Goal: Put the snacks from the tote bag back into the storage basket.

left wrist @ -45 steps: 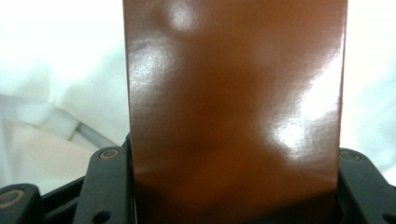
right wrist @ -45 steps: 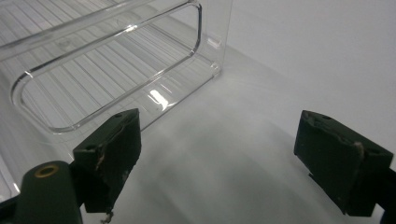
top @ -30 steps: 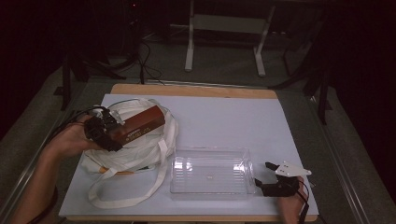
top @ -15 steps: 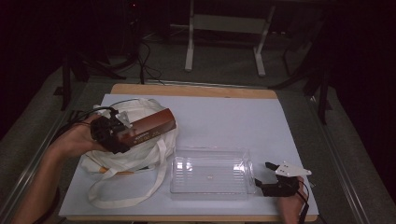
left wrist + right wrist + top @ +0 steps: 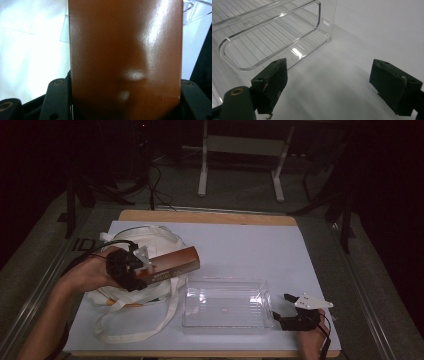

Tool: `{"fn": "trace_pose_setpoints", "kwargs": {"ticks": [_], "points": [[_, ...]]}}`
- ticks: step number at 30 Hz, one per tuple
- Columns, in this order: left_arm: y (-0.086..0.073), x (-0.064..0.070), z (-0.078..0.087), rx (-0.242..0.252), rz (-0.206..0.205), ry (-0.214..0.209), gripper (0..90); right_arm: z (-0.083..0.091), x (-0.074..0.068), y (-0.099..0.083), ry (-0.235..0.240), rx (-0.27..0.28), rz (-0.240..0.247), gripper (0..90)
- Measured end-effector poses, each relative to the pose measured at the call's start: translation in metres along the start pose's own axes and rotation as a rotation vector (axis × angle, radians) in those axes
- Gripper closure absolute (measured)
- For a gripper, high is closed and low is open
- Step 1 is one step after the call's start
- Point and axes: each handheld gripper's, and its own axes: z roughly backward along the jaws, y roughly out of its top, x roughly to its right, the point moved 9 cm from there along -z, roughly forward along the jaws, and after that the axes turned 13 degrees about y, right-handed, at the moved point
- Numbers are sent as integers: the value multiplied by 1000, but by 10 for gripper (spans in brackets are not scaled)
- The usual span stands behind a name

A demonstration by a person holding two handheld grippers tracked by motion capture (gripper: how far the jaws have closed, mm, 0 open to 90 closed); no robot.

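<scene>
My left gripper (image 5: 142,267) is shut on a long brown box (image 5: 172,262), held above a white cloth tote bag (image 5: 135,285) at the table's left. The box's glossy brown face (image 5: 125,57) sits between the jaws in the left gripper view, and its free end points right toward a clear plastic tray (image 5: 225,302). The tray stands empty at the front centre. My right gripper (image 5: 282,307) rests open on the white table cover just right of the tray, nothing between its pads (image 5: 272,80). The tray's corner (image 5: 322,25) lies just ahead of it.
A white sheet (image 5: 240,250) covers the wooden table. The tote's straps (image 5: 125,327) loop toward the front edge. Dark floor, cables and white table legs (image 5: 205,165) lie beyond the far edge.
My left gripper has carried the brown box rightward, clear of the bag and closer to the tray. The right gripper has stayed still.
</scene>
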Motion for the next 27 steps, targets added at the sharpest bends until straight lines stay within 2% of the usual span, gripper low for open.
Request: {"fn": "trace_pose_setpoints", "kwargs": {"ticks": [11,16,19,27], "points": [[8,11,5,16,-52,-11,432,0,0,0,1,-1,0,148],[12,16,6,43,-69,-10,432,0,0,0,0,-2,-1,148],[15,20,7,46,-73,-20,432,0,0,0,0,-2,-1,148],[19,29,4,39,-127,-25,432,0,0,0,1,1,1,148]]}}
